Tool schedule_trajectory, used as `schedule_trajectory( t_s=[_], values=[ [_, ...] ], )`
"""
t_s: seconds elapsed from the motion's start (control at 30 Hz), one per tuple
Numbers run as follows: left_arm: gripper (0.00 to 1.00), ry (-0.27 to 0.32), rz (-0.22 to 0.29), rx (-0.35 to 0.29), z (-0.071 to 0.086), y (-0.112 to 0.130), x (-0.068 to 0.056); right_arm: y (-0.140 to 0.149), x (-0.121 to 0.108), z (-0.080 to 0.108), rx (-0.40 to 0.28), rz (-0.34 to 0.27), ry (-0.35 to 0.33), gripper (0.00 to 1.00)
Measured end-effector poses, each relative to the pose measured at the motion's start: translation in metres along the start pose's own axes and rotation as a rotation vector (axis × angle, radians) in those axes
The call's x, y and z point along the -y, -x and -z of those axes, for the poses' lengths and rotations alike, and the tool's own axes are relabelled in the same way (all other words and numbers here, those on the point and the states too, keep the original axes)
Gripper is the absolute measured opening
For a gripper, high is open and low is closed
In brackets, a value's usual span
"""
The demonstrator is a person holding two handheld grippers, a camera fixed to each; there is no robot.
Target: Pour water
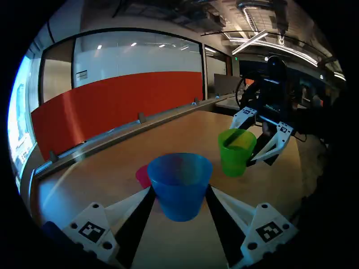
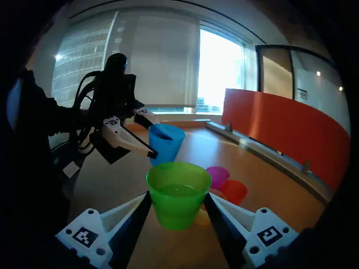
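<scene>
In the left gripper view my left gripper (image 1: pixel 180 199) is shut on a blue cup (image 1: pixel 180 184), held upright above the wooden table (image 1: pixel 134 152). Farther off, the right gripper (image 1: pixel 251 143) holds a green cup (image 1: pixel 236 151) upright. In the right gripper view my right gripper (image 2: pixel 178 207) is shut on that green cup (image 2: pixel 178 193), and liquid shows inside it. Beyond it the left gripper (image 2: pixel 152 134) grips the blue cup (image 2: pixel 166 142). Both cups are lifted off the table and stand apart from each other.
A pink cup (image 1: pixel 142 175) sits on the table behind the blue one. In the right gripper view a magenta cup (image 2: pixel 218 175), a red cup (image 2: pixel 234 191) and an orange one (image 2: pixel 203 216) lie on the table (image 2: pixel 251 179). A red partition (image 1: pixel 116 107) borders the table's far edge.
</scene>
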State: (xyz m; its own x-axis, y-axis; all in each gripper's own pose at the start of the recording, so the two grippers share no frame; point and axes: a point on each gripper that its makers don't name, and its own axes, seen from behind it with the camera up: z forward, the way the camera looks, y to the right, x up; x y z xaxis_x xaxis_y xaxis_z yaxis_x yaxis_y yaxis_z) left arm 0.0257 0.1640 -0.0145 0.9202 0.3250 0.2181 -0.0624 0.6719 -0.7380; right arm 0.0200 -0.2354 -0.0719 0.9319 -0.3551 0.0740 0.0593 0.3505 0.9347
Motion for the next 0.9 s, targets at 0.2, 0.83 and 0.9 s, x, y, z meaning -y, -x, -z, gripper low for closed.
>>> schedule_trajectory(
  t_s=[0.2,0.83,0.9],
  values=[
    [0.79,0.017,0.0,0.027,-0.004,0.012,-0.004,0.012,-0.003,0.001,0.028,-0.001,-0.002,0.86],
    [0.79,0.054,-0.02,0.11,-0.015,0.046,-0.012,0.037,-0.013,0.002,0.079,-0.021,0.001,0.86],
    [0.79,0.058,-0.023,0.117,-0.015,0.049,-0.013,0.04,-0.013,0.001,0.084,-0.022,-0.001,0.86]
  ],
)
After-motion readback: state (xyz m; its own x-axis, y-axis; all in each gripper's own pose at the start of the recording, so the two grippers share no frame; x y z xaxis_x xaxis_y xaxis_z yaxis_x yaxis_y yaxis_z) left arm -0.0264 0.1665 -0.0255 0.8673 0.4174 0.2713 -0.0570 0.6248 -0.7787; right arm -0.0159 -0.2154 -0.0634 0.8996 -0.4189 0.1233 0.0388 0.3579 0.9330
